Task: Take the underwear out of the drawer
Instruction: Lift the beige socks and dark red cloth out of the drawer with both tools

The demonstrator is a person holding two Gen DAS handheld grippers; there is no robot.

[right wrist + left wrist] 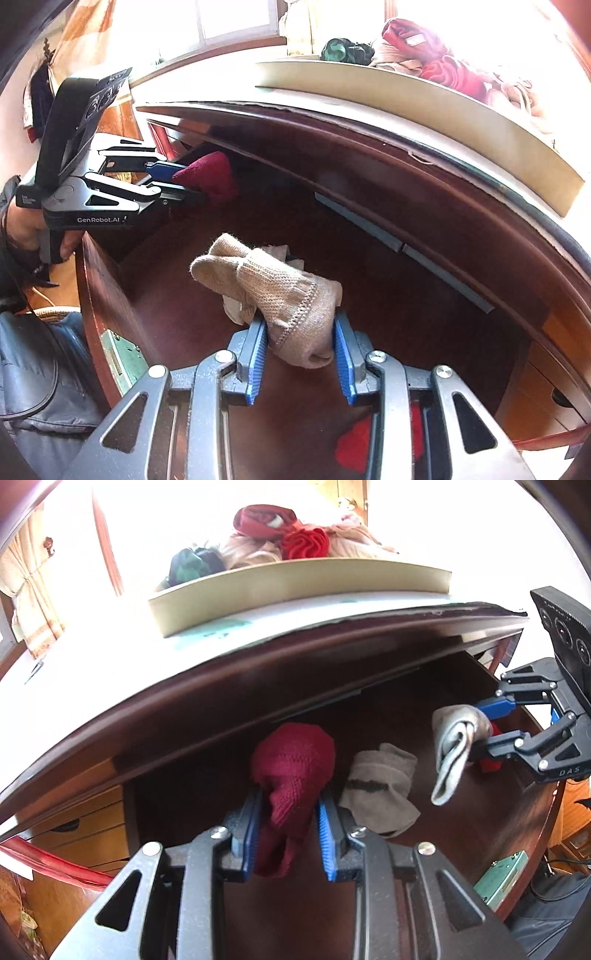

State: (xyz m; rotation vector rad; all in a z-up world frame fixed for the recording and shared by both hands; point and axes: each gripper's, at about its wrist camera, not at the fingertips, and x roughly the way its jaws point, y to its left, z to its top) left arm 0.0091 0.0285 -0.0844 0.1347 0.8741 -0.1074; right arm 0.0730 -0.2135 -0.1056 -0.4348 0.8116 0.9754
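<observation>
My left gripper [290,805] is shut on a dark red knitted garment [291,768] and holds it above the open dark wooden drawer [498,812]. It also shows in the right wrist view [184,181] with the red garment [210,177]. My right gripper [299,328] is shut on a beige knitted garment [280,291] over the drawer. In the left wrist view the right gripper [484,723] holds that garment [452,746], which looks grey there. Another grey-beige garment [380,786] lies in the drawer. A bright red piece [354,443] lies under my right gripper.
A shallow beige tray [295,587] on the dresser top holds a pile of red, beige and dark green garments [280,535]. The dresser's top edge [258,657] overhangs the drawer. A metal lock plate [118,362] sits on the drawer front. Small wooden drawers [81,827] are at the left.
</observation>
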